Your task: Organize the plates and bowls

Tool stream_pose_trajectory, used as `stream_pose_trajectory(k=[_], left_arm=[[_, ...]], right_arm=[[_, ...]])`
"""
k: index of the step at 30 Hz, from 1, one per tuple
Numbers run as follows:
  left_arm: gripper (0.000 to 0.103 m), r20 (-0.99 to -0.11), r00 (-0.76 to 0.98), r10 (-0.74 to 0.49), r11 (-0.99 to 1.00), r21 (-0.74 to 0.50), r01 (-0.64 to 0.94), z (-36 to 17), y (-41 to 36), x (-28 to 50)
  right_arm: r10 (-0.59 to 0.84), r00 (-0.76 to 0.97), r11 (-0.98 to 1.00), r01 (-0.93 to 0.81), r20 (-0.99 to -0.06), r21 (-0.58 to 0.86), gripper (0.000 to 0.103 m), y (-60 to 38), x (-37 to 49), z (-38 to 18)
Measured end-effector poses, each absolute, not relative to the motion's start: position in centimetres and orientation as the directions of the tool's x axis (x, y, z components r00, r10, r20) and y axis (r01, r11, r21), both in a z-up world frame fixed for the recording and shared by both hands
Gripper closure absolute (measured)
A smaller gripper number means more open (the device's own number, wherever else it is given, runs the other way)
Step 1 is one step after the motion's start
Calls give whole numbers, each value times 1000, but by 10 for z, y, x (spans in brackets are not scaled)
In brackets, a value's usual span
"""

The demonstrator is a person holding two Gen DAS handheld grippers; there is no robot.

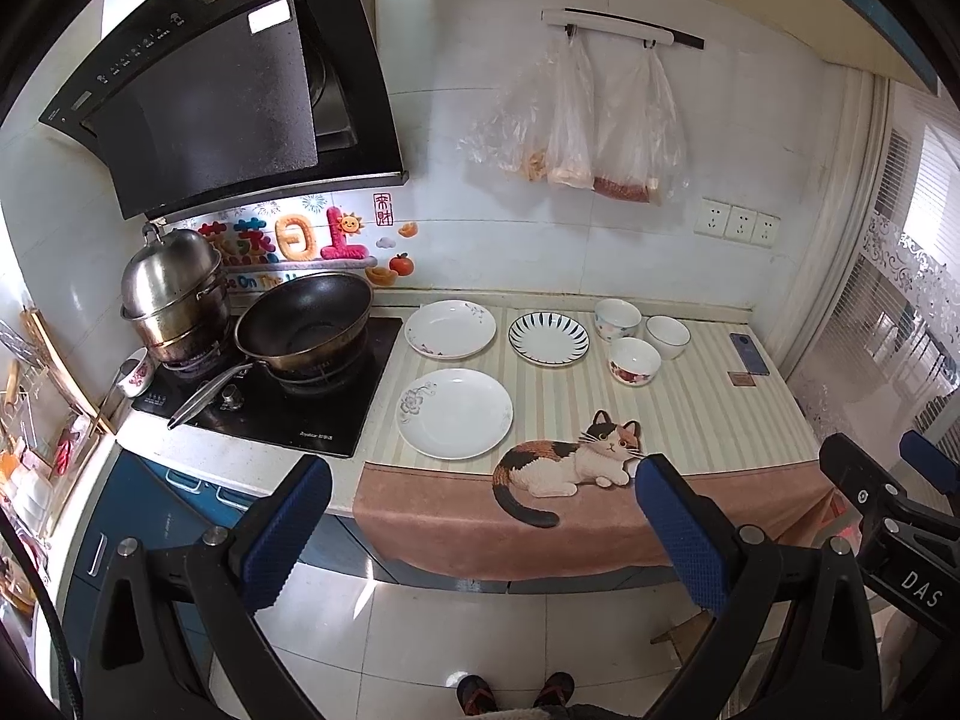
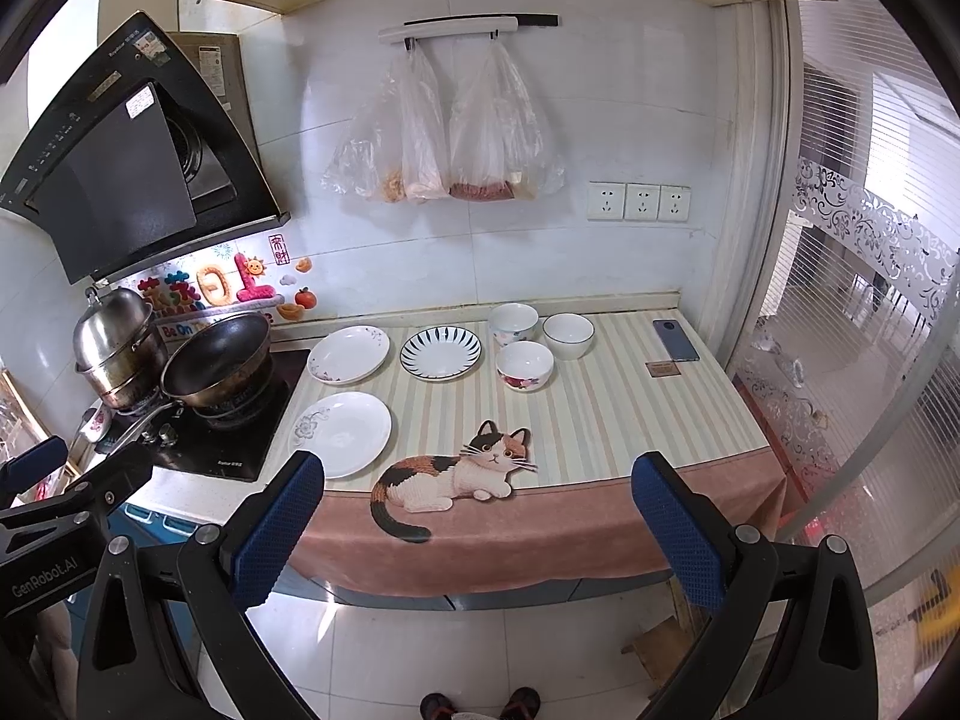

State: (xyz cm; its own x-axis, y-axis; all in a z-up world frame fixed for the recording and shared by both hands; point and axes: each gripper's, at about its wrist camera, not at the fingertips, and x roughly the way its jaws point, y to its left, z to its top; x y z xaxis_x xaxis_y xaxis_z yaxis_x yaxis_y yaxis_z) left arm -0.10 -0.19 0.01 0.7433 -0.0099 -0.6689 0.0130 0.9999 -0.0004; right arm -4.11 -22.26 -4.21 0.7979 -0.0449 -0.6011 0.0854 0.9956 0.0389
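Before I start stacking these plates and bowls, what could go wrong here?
The three bowls sit bunched together, seemingly touching, so open fingers reaching for one could knock its neighbours. The mat hangs over the counter edge, and snagging it could drag the dishes. The plain white plate lies close to the stove and the wok's handle, so a careless left gripper might bump them.

Kitchen interior. White tiled wall [image 2: 540, 264] with triple white socket plate [image 2: 639, 202]; black slanted range hood [image 1: 228, 96] at left; pale glossy floor tiles [image 2: 450, 642]; frosted patterned glass partition [image 2: 870, 312] at right, daylit; striped cloth-covered counter [image 2: 630, 414].
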Motion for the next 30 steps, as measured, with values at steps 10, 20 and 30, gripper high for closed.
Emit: stream_pose_trajectory(k=[10,20,30], left_arm=[[0,-673,740,-18,1000,-9,16,1,-1,0],[0,-670,742,-15,1000,-10,12,2,-2,-1],[0,-674,738,-20,1000,-16,13,1,4,-2]], right_arm=[[-43,796,996,79,-603,32,0,-219,-44,-38],[-39,797,997,75,-602,35,0,-217,-44,-36],[-33,791,997,72,-611,39,0,-216,-40,-39]])
